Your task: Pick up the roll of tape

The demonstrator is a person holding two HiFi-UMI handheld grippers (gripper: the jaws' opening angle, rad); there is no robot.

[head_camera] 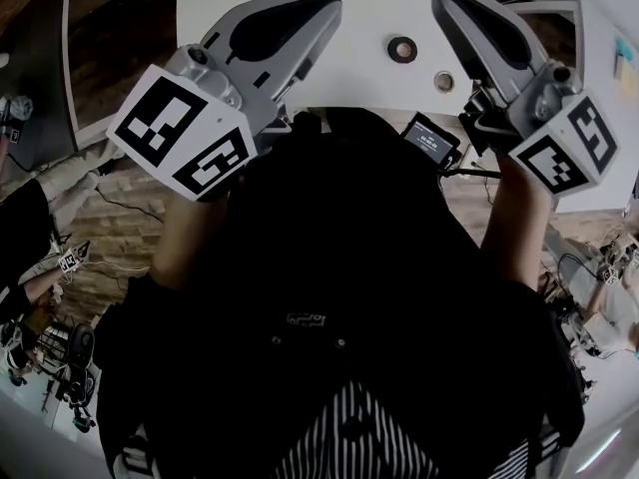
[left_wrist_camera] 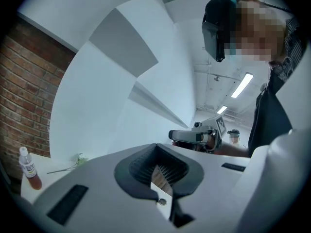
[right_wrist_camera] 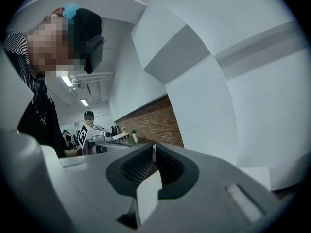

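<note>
In the head view a dark roll of tape lies flat on the white table, and a smaller pale ring sits just right of it. I hold both grippers up in front of my chest, well short of the tape. The left gripper is left of the roll, the right gripper to its right. In their own views the left gripper and the right gripper are both shut with nothing between the pads. Neither gripper view shows the tape.
A small black device with a screen hangs at the table's near edge. A bottle of reddish liquid stands on the table at the left. Brick wall and white walls surround the spot. Other people stand in the background.
</note>
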